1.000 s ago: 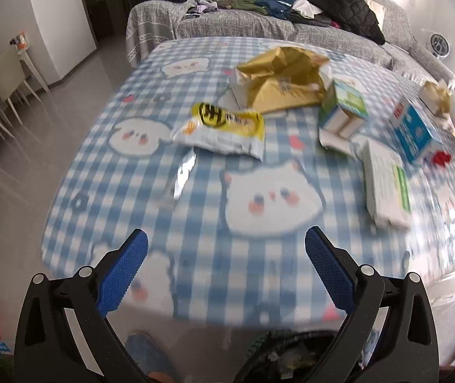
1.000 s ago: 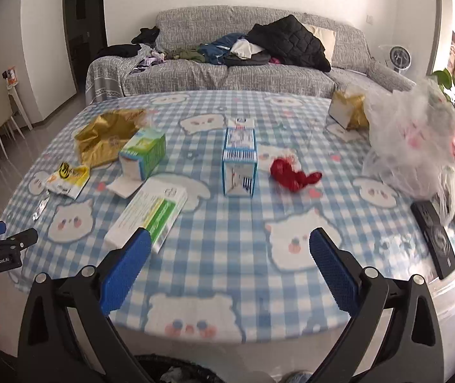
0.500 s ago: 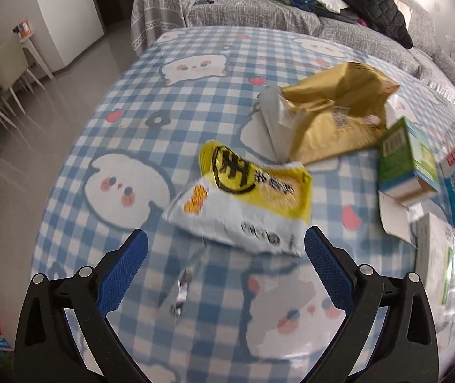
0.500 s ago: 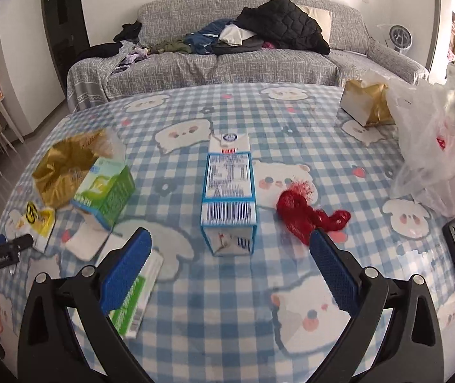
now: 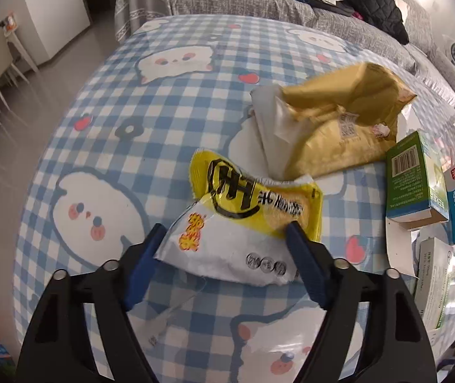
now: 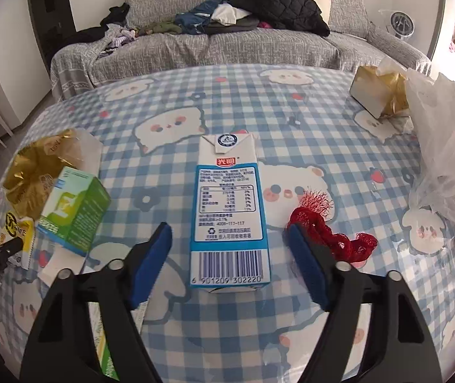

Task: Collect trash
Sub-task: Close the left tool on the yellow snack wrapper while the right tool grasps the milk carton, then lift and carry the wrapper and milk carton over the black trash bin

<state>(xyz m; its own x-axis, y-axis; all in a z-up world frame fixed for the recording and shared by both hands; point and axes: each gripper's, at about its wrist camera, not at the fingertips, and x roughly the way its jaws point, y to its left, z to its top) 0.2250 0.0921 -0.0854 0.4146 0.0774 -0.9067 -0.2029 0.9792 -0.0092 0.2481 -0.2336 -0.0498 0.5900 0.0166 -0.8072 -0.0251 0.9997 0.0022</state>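
the left gripper [image 5: 224, 236] has its blue-padded fingers apart and set on either side of the yellow and white crinkled plastic snack packet [image 5: 249, 220], which lies flat on the blue and white checked tablecloth with cartoon animals [image 5: 115, 121]; the pads look to be at the packet's edges, though i cannot tell if they press it yet. the right gripper [image 6: 229, 239] is also spread wide, its fingers flanking the blue and white milk carton [image 6: 229, 210] that lies on its side, with clear gaps on both flanks. the red mesh net [image 6: 329, 233] sits just beside the right-hand pad.

other trash waits around: a crumpled gold foil bag [image 5: 339, 121], a green and white small carton [image 5: 412, 178] and a flat white and green box [image 5: 431, 281].

for the step in hand, i judge the packet is thin and slippery, so the left fingers should drop low enough to gather film from both sides and close firmly, letting it bunch up rather than slide out. the right should centre on the carton's body and keep its pad clear of the net before closing, then lift straight
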